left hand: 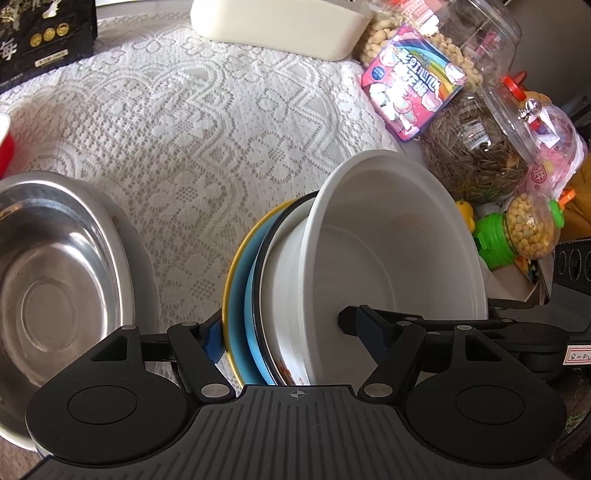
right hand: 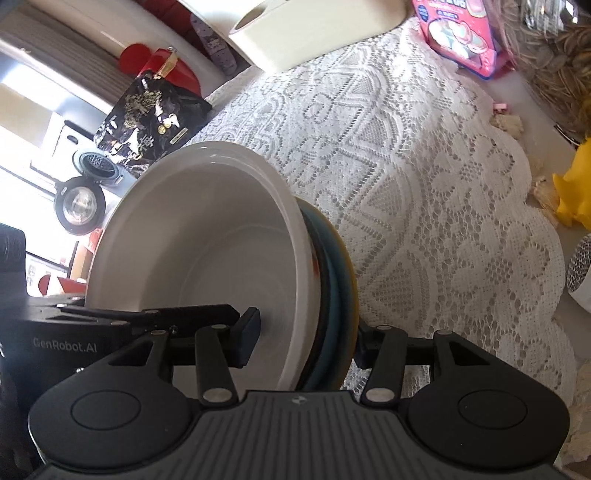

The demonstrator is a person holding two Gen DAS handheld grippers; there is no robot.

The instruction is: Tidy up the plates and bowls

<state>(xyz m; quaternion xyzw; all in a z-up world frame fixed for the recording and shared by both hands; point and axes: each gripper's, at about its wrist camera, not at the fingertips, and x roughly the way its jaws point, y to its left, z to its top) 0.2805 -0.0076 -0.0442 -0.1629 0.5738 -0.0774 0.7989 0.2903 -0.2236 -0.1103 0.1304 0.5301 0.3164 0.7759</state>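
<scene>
A stack of dishes is held tilted on edge above the lace tablecloth (left hand: pixel 192 155). It consists of a white bowl (left hand: pixel 391 251) (right hand: pixel 207 236) nested on a black-rimmed white plate (left hand: pixel 269 295), a blue plate (left hand: pixel 251 314) (right hand: pixel 334 295) and a yellow plate (left hand: pixel 231 280) (right hand: pixel 351 295). My left gripper (left hand: pixel 282 332) is shut on the stack, one finger inside the bowl and the other behind the yellow plate. My right gripper (right hand: pixel 306 338) clamps it the same way from the opposite side. A steel bowl (left hand: pixel 55 277) sits to the left on the cloth.
Clear jars of sunflower seeds (left hand: pixel 476 155) and snacks, a pink sweets bag (left hand: pixel 410 85) and a green-capped bottle (left hand: pixel 517 232) crowd the right. A white box (left hand: pixel 280 26) and a black package (left hand: pixel 40 37) stand at the back. A yellow toy (right hand: pixel 576 188) lies off the cloth's edge.
</scene>
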